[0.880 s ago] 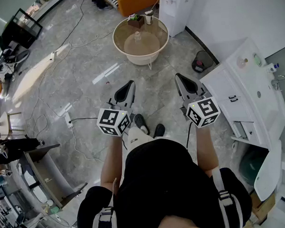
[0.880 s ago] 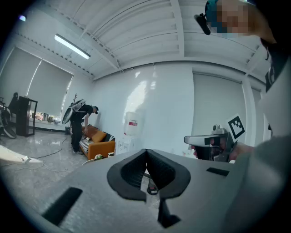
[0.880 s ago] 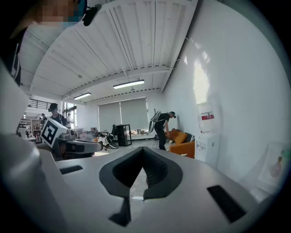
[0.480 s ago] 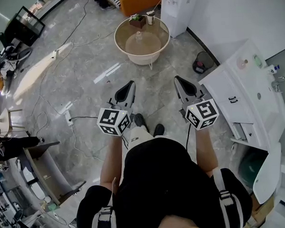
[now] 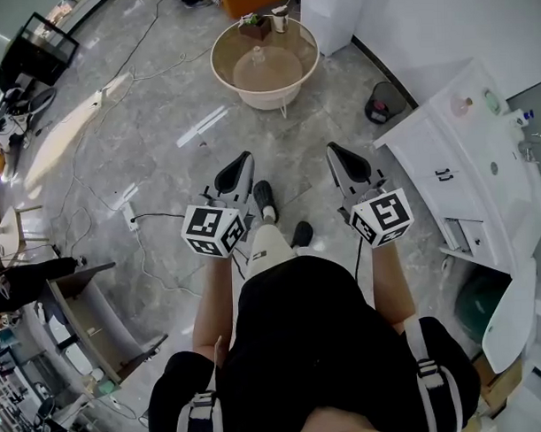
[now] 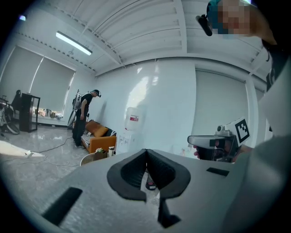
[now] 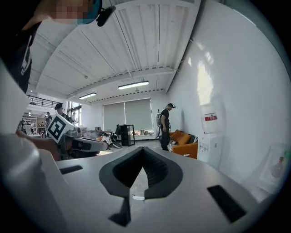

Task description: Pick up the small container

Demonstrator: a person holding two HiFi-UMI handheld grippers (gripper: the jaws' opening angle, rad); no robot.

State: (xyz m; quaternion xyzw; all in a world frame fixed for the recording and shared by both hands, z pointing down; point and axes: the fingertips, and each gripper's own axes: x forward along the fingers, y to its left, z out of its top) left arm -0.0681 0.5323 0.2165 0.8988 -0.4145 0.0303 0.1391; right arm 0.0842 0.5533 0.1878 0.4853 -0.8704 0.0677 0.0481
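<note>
The left claw (image 5: 243, 158) hangs over the grey floor (image 5: 143, 126), its jaws pressed together with nothing between them. Ahead, well apart from both claws, a small pale thing that may be the small container (image 5: 259, 53) stands near the middle of the round worktop (image 5: 223, 77). The right claw (image 5: 333, 151), beside the left, is likewise closed and empty
</note>
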